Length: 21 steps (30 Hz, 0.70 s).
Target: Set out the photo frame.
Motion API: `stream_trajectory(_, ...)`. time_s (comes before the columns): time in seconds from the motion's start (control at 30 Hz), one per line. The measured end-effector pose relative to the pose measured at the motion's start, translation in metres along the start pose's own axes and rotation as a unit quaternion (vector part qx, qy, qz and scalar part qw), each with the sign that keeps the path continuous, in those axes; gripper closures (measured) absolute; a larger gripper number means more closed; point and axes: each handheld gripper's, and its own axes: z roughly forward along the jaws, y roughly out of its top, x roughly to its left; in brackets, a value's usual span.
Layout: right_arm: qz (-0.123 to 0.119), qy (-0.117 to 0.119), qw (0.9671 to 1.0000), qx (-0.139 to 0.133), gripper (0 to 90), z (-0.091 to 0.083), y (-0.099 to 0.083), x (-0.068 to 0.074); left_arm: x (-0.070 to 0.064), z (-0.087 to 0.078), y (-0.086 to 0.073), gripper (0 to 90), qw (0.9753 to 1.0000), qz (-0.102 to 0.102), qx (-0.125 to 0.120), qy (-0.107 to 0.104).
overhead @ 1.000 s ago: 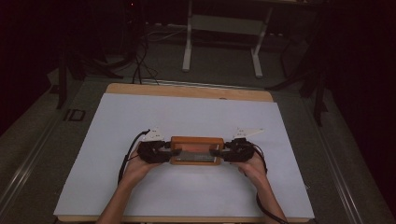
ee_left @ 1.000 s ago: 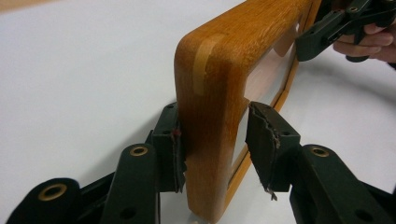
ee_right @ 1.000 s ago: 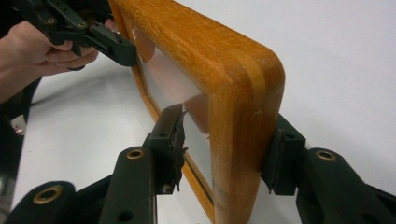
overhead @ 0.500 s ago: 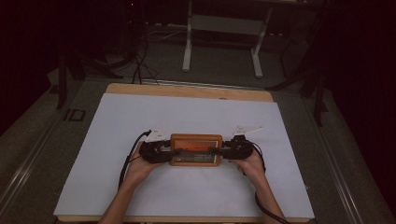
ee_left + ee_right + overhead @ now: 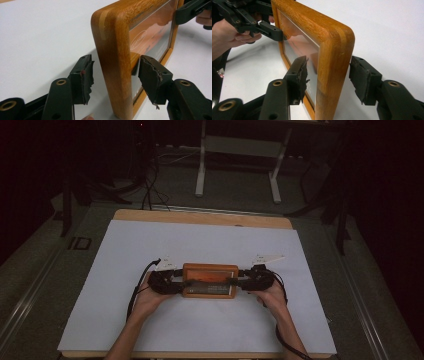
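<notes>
High view: I flank a wooden picture frame (image 5: 209,280) mid-table on the white sheet (image 5: 125,250).
My left gripper (image 5: 113,75) and right gripper (image 5: 328,75) each straddle an end, jaws apart, nothing blocking.

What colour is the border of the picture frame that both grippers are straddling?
The picture frame has a warm orange-brown wooden border, with a paler strip along its edge. The left gripper view shows it best.
</notes>
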Motion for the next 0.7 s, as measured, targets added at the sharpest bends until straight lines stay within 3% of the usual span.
stream_trajectory(0.2,-0.008,0.003,1.0,0.001,45.9,-0.004,0.001,0.002,0.0,-0.003,0.0,44.5,1.0,-0.001,0.002,0.005)
stream_trajectory(0.5,-0.031,0.01,0.9991,0.027,41.9,-0.01,0.003,0.005,0.005,-0.021,0.002,43.2,0.9998,-0.012,-0.016,-0.001)
stream_trajectory(0.7,-0.042,0.0,0.9984,0.039,41.5,-0.02,0.004,0.006,0.004,-0.034,0.001,43.2,0.9997,-0.003,-0.023,-0.009)
